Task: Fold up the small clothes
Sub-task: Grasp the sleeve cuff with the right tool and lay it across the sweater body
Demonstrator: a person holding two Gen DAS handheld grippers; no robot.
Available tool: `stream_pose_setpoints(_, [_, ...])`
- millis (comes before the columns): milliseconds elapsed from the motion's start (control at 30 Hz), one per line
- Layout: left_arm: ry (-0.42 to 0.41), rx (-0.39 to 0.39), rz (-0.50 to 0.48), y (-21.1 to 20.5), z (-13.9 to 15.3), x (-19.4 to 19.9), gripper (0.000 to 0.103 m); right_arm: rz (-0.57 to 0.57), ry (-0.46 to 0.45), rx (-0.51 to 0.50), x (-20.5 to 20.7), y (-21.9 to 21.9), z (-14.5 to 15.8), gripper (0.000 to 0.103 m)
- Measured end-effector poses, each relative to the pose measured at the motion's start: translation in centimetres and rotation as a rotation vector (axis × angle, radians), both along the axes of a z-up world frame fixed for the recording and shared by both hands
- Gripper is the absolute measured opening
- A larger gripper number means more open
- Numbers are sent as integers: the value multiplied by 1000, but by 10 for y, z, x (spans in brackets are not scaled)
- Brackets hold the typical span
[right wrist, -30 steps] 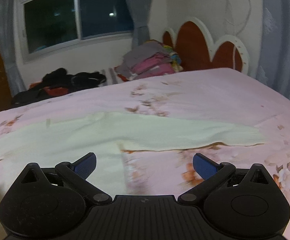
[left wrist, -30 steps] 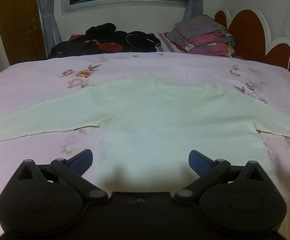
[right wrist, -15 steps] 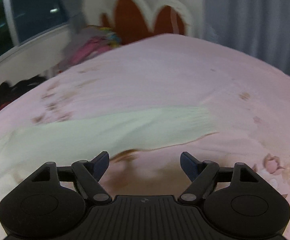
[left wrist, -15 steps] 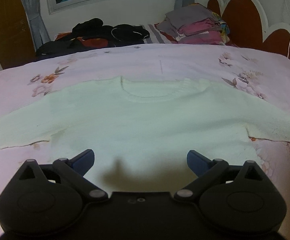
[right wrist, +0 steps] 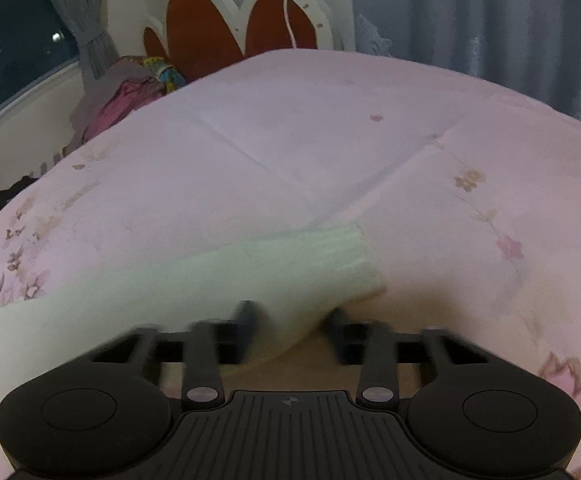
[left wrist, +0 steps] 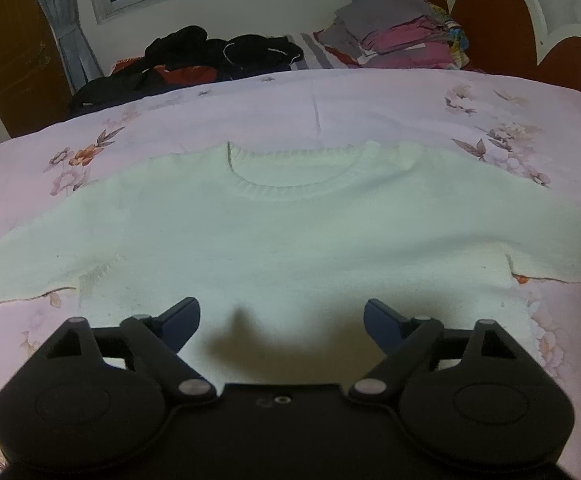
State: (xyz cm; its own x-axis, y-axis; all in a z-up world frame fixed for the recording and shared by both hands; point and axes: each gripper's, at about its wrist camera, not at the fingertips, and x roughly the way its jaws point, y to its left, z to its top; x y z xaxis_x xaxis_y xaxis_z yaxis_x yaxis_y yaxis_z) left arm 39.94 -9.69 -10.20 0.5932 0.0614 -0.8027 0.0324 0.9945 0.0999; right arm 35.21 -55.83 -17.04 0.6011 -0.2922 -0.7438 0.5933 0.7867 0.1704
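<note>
Cream sweater (left wrist: 290,236) lies flat, front up, on the pink floral bedspread (left wrist: 330,104), neckline away from me, sleeves spread to either side.

My left gripper (left wrist: 281,315) hovers over the lower middle of the body, jaws spread wide, nothing between them. Its shadow falls on the knit just ahead.

My right gripper (right wrist: 290,326) is low over the right sleeve (right wrist: 218,280). The fingers are blurred, so the exact gap is hard to read, but they stand at a middling width, not closed. The sleeve's lower edge runs into the space between them. I cannot tell whether either finger touches cloth.

Key relation: the sleeve's long axis runs crosswise to the right gripper, from lower left up to the ribbed cuff (right wrist: 350,252), which sits just ahead and slightly right of the fingertips. The right hand is clearly the nearer one to that cuff; the left is well apart from it, parked over the torso.

My judgement: the next move is a pinch on the sleeve near the cuff, then carrying it inward across the body.

Folded clothes (left wrist: 402,36) and a dark heap (left wrist: 194,60) sit at the far side.
</note>
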Motion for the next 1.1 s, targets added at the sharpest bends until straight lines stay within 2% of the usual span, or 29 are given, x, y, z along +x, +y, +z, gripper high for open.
stream_pose_setpoints(233, [-15, 0, 33, 11, 3, 3, 84, 55, -104, -7, 0, 15, 18, 2])
stream_pose_setpoints(400, [-10, -85, 41, 35, 8, 4, 81, 200, -193, -30, 20, 64, 51, 2])
stream_pose_setpoints(567, [-56, -125, 41, 69, 16, -4, 80, 384, -254, -62, 46, 152, 79, 2])
stream_pose_setpoints(700, [-63, -146, 80, 107, 19, -10, 80, 535, -270, -54, 67, 239, 82, 2])
stream_pose_setpoints(833, [-66, -150, 118, 146, 21, -16, 80, 676, -270, -3, 81, 331, 76, 2])
stream_pose_setpoints(967, [-71, -154, 165, 182, 22, -21, 80, 767, -247, 57, 90, 407, 60, 2])
stream_pose_setpoints(1100, [-67, -173, 193, 206, 20, -20, 80, 837, -192, 109, 93, 457, 40, 2])
